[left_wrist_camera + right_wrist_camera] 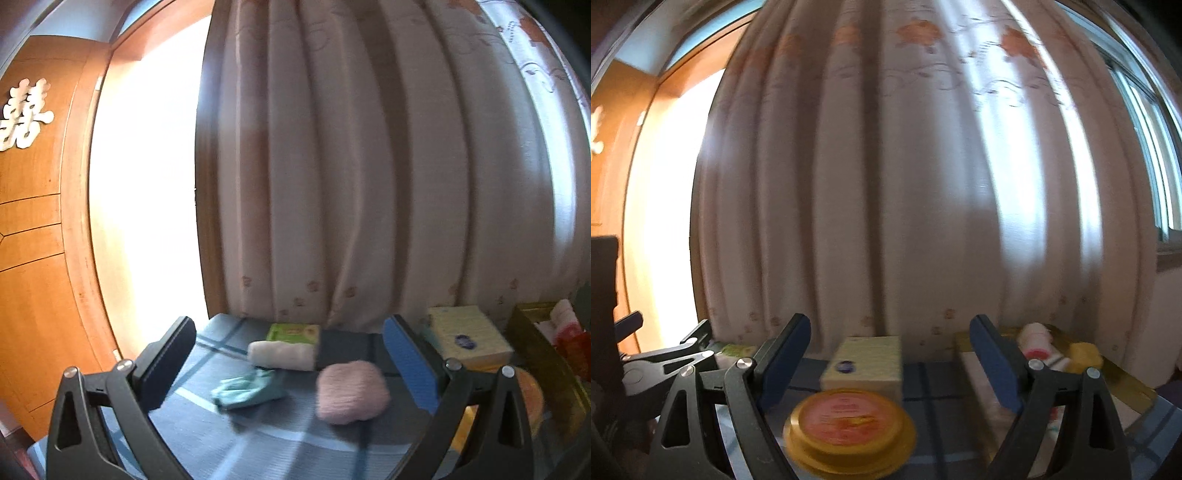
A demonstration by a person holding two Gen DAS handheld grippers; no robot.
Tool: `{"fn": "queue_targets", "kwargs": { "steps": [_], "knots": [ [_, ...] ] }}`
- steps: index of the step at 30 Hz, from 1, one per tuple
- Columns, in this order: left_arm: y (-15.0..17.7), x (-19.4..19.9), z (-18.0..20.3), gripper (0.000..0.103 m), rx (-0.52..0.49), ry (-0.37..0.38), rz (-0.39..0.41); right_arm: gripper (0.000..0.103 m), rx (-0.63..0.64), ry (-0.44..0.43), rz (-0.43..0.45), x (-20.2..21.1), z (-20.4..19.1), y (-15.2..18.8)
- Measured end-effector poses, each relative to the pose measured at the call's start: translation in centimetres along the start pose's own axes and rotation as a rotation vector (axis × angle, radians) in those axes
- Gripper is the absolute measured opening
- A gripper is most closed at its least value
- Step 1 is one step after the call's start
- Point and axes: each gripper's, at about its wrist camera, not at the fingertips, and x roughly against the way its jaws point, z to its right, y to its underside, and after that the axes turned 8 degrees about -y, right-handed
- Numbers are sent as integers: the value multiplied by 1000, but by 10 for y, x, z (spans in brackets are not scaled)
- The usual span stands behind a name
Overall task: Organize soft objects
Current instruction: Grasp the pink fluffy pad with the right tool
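I hold my left gripper (291, 356) above a table covered in a blue checked cloth (258, 443), its jaws spread wide and gripping nothing. Between the fingers, on the cloth, lie three soft things: a pink fluffy pad (352, 391) nearest the right finger, a crumpled pale green cloth (247, 389) to its left and apart from it, and a rolled white towel (282, 354) lying on its side just behind them. A green packet (293, 332) sits directly behind the towel, against the foot of a long pleated curtain (369, 166). Past the right finger stands a pale yellow box (467, 334), and beyond it a gold-sided tray (535, 343) at the table's right edge holds red and white items I cannot make out.

My right gripper (890, 360) is likewise spread open and empty, held over the same table. Between its fingers a round yellow tin with an orange lid (849, 428) sits closest to the camera, with the pale yellow box (864, 363) just behind it. To the right, the gold tray (1126, 376) holds a white and pink roll (1038, 341) and a yellow lump (1084, 354) beside it. My left gripper (665, 360) shows at the far left edge of this view. Both views are softened by motion blur.
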Motion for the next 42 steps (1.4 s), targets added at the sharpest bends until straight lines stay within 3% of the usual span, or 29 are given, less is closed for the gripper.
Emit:
{"fn": "queue_targets", "kwargs": {
  "steps": [8,12,20,27,38,42],
  "knots": [
    [-1,-23,-32,102,-2,-52,-29,89,75,-107,-37,-19,-54,3],
    [-3,-43,-56,102,31,-128,-73,89,74,-142,-74,-35,-72,5],
    [-2,-79,-94,102,72,-294,-138,89,23,-199,-255,-91,-97,14],
    [2,-106,-99,102,81,-322,-258,89,71,-261,-327,-121,-127,17],
    [4,-117,-106,102,105,-311,-368,89,95,-319,-655,-182,-145,45],
    [7,-124,-107,102,106,-304,-393,89,100,-324,-725,-194,-150,55]
  ]
}}
